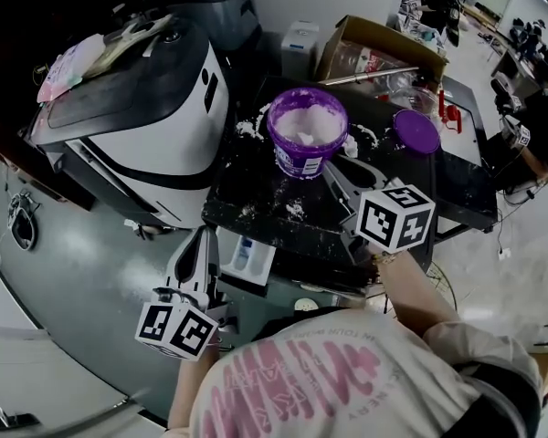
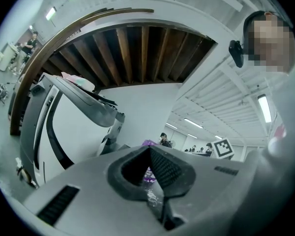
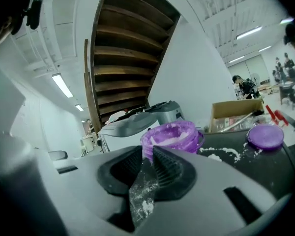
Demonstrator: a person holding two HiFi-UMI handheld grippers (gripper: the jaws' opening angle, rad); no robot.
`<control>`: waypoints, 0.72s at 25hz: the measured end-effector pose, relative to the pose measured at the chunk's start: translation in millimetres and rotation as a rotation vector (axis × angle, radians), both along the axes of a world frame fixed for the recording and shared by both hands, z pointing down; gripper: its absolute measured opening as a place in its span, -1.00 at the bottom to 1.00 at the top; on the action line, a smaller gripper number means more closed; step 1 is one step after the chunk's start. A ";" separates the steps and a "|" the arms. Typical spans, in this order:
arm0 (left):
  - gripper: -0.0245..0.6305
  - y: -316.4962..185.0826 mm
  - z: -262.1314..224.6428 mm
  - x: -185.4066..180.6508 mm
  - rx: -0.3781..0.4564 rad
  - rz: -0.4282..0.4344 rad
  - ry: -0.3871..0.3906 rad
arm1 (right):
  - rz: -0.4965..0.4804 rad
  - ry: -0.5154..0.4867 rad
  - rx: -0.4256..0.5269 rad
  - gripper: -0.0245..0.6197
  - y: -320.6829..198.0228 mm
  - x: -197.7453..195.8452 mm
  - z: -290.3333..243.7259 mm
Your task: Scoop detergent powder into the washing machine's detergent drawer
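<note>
Head view: the purple detergent tub [image 1: 306, 140] stands open and full of white powder on the dark surface [image 1: 256, 190], its lid [image 1: 416, 131] lying apart to the right; the right hand-held gripper [image 1: 354, 173] points at the tub from just beside it; the left hand-held gripper [image 1: 201, 240] hangs lower, off the surface's edge, near a small white tray that looks like the detergent drawer [image 1: 247, 255]; the washing machine [image 1: 155, 126] sits to the left.

Left gripper view: the left hand-held gripper is clenched tip to tip on nothing; the machine's white flank fills the left side.

Right gripper view: the right hand-held gripper is released, its jaws a little apart with only air between them, the tub straight ahead; powder dusts the jaw base.

Neither hand-held gripper carries a scoop, so scooping looks not yet begun; the likely trouble is a nudge that tips the full tub, or grains lost over the gap between surface and drawer, which sits lower and to one side.

Spilled powder [image 1: 297, 210] flecks the surface round the tub; a cardboard box [image 1: 374, 44] stands behind; the room is a large, strip-lit hall with a grey floor [image 1: 91, 272], wooden stairs overhead, and people at desks far off.
</note>
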State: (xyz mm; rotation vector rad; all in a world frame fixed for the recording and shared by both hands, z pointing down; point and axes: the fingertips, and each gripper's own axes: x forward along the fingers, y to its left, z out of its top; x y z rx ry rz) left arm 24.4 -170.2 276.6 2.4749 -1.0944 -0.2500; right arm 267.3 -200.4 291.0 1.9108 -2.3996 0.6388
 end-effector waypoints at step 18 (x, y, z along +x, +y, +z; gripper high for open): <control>-0.92 -0.7 4.7 -4.4 -0.015 -0.048 0.014 | -0.152 0.154 -0.072 -0.52 -56.9 2.5 -15.5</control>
